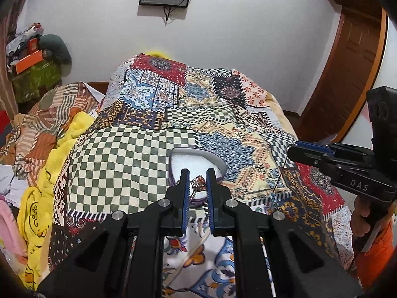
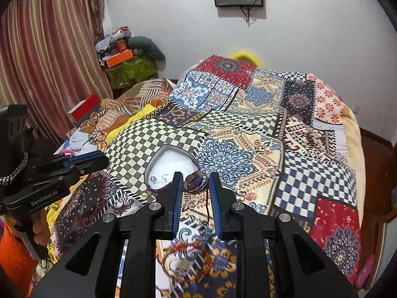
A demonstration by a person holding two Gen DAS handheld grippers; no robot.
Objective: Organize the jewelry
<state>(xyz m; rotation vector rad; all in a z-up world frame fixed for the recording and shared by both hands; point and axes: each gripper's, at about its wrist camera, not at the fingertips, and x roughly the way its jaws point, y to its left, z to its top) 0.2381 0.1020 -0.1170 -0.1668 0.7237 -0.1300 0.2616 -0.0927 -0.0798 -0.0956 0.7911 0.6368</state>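
Note:
A heart-shaped box (image 1: 196,160) with a white lining lies on the patchwork bed cover; it also shows in the right wrist view (image 2: 171,160). My left gripper (image 1: 198,182) holds a ring with an orange stone (image 1: 198,182) between its fingers, just above the box's near edge. My right gripper (image 2: 196,186) is shut on a red thread (image 2: 208,206) of a bracelet (image 2: 188,258) that hangs down to the cover. A metal ring (image 2: 196,181) lies by the box. Small earrings (image 2: 158,178) lie inside the box.
The patchwork cover (image 1: 139,159) drapes over a raised bed. Yellow and striped blankets (image 1: 49,154) are heaped to the left. A curtain (image 2: 49,49) and a cluttered green stand (image 2: 129,69) are at the far left. A wooden door (image 1: 352,62) is on the right.

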